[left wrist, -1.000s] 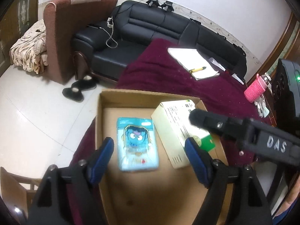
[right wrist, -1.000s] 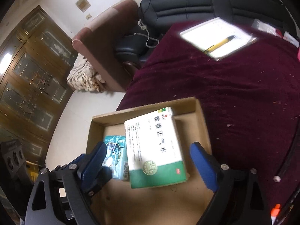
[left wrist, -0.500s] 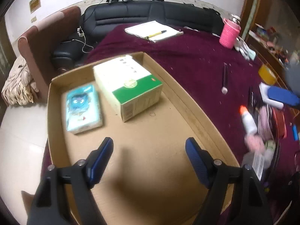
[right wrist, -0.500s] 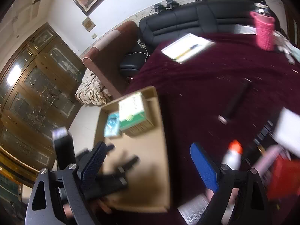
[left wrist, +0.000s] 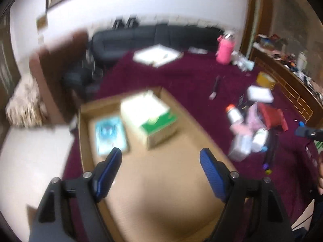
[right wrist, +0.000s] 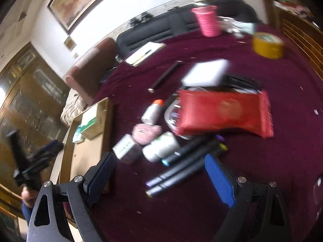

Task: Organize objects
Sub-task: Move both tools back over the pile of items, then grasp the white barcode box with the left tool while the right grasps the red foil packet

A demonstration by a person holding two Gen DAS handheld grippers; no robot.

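- The cardboard tray (left wrist: 193,121) lies on the maroon cloth (left wrist: 191,76) at the table's left edge, its long axis running from the near edge of the left wrist view up and left toward the black sofa (left wrist: 153,36).
- At the tray's far end lies the blue packet (left wrist: 110,133), flat, with its long side along the tray's; just to its right stands the white-and-green box (left wrist: 149,117), green end toward the camera, its length along the tray too.
- The left gripper (left wrist: 160,162) hangs over the bare near half of the tray; its jaws have just been opening, and they stand wide apart with nothing between them.
- A second ago this gripper was close over the packet and box; now both lie further up the picture and the clutter to the right has come into view.
- To the right of the tray, on the cloth, lies a loose heap: a white bottle with orange cap (right wrist: 151,112), a pink fluffy thing (right wrist: 146,133), a second white bottle (right wrist: 161,146), dark markers (right wrist: 185,165) lying slantwise, and a red pouch (right wrist: 222,114) with its length across the picture.
- The right gripper (right wrist: 159,171) is over the markers, blue pads well apart and empty; a second ago it framed the box in the tray.
- Both views are blurred.
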